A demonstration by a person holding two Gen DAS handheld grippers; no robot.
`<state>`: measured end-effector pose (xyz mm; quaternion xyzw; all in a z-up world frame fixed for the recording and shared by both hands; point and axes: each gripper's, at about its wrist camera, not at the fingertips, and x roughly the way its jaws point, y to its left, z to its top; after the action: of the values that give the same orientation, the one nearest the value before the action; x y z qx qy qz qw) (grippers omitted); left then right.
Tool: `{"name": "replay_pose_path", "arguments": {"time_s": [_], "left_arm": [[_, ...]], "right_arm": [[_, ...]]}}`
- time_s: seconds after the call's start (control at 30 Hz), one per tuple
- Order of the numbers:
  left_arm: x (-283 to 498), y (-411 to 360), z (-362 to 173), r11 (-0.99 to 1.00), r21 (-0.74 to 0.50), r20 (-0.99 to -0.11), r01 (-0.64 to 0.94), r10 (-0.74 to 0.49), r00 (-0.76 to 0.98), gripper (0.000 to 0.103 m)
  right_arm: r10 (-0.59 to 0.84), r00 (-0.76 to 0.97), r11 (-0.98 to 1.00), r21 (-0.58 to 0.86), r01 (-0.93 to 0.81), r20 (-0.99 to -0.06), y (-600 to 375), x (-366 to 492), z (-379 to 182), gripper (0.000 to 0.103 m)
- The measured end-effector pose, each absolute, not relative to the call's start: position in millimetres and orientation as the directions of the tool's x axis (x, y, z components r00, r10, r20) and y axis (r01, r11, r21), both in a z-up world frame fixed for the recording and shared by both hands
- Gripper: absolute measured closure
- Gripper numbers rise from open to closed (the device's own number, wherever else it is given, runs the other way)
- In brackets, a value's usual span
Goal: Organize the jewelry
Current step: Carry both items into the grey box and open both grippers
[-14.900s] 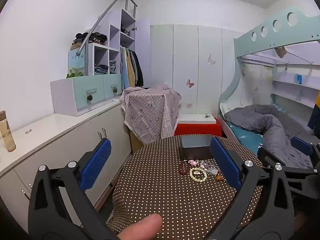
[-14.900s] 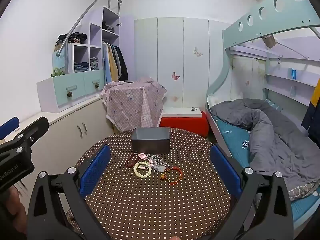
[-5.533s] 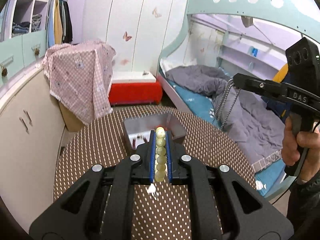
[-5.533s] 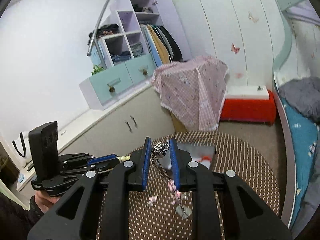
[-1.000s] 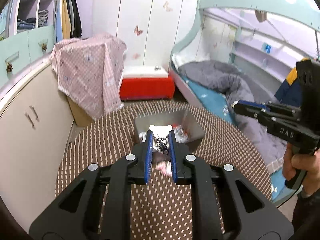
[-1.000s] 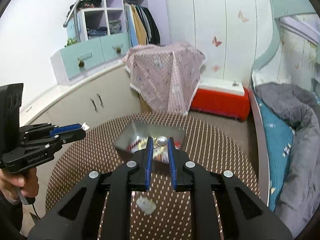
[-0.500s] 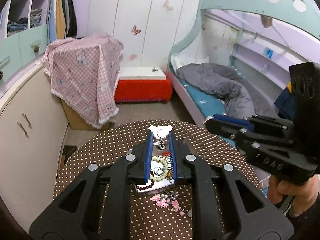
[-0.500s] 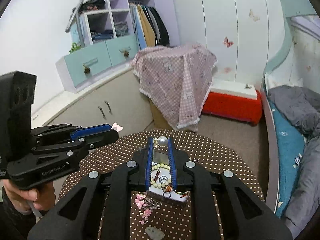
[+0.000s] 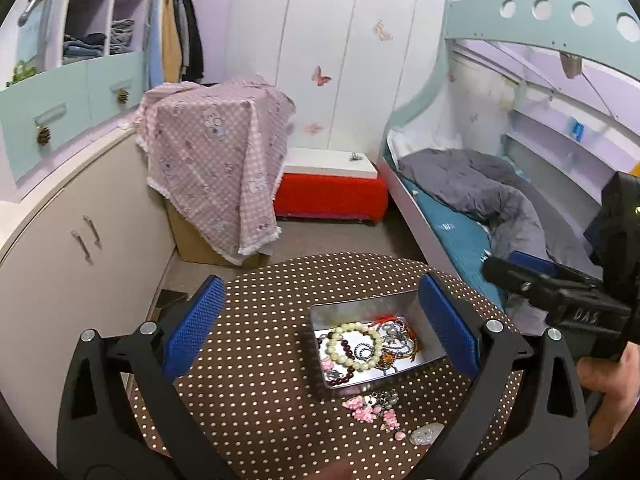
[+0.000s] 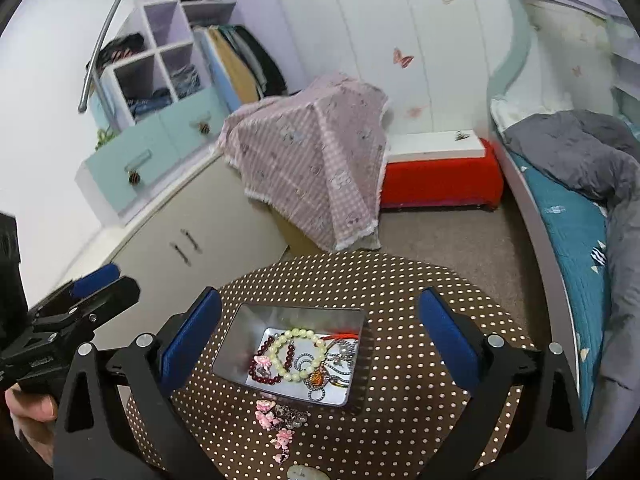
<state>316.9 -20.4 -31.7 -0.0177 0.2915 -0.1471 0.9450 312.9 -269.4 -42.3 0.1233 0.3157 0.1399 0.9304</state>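
A metal tin (image 9: 360, 308) (image 10: 256, 328) sits on the round brown polka-dot table (image 9: 260, 360) (image 10: 400, 380). It holds a cream bead bracelet (image 9: 353, 346) (image 10: 297, 353), a dark red bead bracelet (image 10: 264, 366), chains and a red cord piece. A pink charm bracelet (image 9: 370, 410) (image 10: 276, 428) and a pale stone pendant (image 9: 426, 435) (image 10: 304, 472) lie on the table in front of the tin. My left gripper (image 9: 320, 336) is open and empty above the tin. My right gripper (image 10: 320, 336) is open and empty above it too.
A cream cabinet (image 9: 80, 248) stands left of the table. A box under a pink checked cloth (image 9: 216, 160), a red bench (image 9: 332, 192) and a bunk bed with a grey duvet (image 9: 480, 200) stand beyond.
Both grippers have opened wide; the small pieces they held half a second ago are no longer between the fingers. Both views now look down on the tin from slightly farther back.
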Motion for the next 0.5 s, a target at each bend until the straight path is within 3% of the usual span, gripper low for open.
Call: {"name": "replay_pose_path", "arguments": {"time_s": [0.5], "left_arm": [[267.4, 4.4, -18.6, 0.969, -0.108, -0.479, 0.220, -0.245, 0.843, 0.008]], "right_arm": [[0.284, 0.821, 0.954, 0.229, -0.193, -0.494, -256.5, 259.7, -2.4, 0.008]]}}
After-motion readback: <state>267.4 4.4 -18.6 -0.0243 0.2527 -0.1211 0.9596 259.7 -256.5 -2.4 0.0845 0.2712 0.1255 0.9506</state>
